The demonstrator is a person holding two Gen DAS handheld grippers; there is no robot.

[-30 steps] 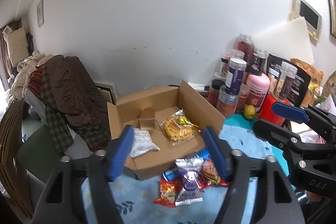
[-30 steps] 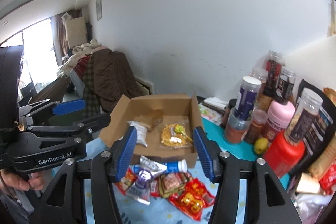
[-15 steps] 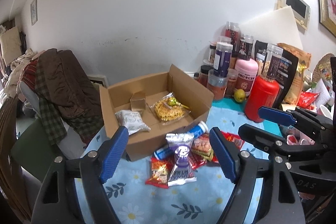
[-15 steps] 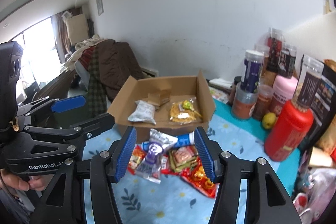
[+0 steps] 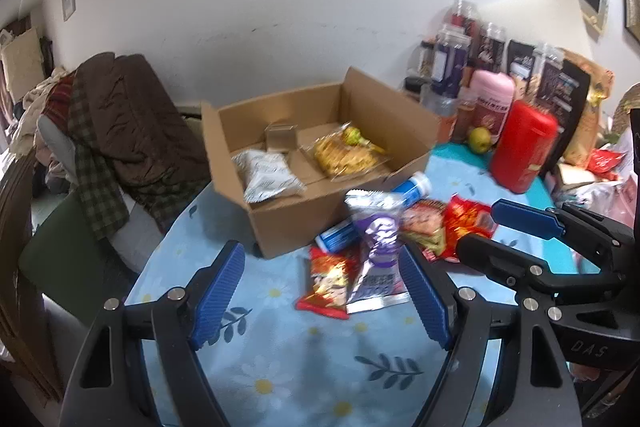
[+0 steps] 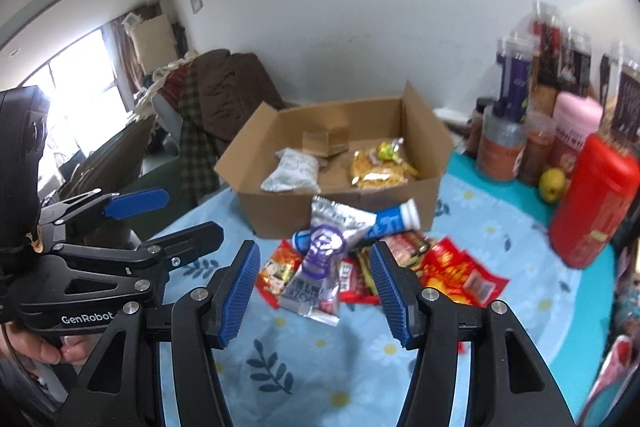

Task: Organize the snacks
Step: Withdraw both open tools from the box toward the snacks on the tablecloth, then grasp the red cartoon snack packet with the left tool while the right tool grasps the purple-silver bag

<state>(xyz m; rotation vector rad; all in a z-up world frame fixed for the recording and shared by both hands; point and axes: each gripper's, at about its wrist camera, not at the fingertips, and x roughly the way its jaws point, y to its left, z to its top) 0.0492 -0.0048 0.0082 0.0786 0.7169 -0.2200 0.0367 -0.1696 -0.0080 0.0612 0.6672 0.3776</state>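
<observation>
Left gripper [image 5: 320, 297]: jaws spread, nothing between the pads; they widened within the last second.
Cardboard box [image 5: 340, 215]: ahead of both grippers, open-topped; holds a white packet [image 5: 268, 179] left and a yellow snack bag [image 5: 348, 155] right.
Snack pile [image 6: 360, 259]: on the blue floral tablecloth [image 6: 360, 367], just beyond both sets of fingertips, against the box front; silver-purple packet [image 6: 320, 255] on top.
Right gripper [image 6: 314, 289]: jaws parted, empty, above the pile.
Red canister [image 6: 592, 199]: far right.

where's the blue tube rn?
The blue tube lies on the tablecloth against the front wall of the box, half under the purple packet; centre of the right wrist view, ahead of both open grippers.
</observation>
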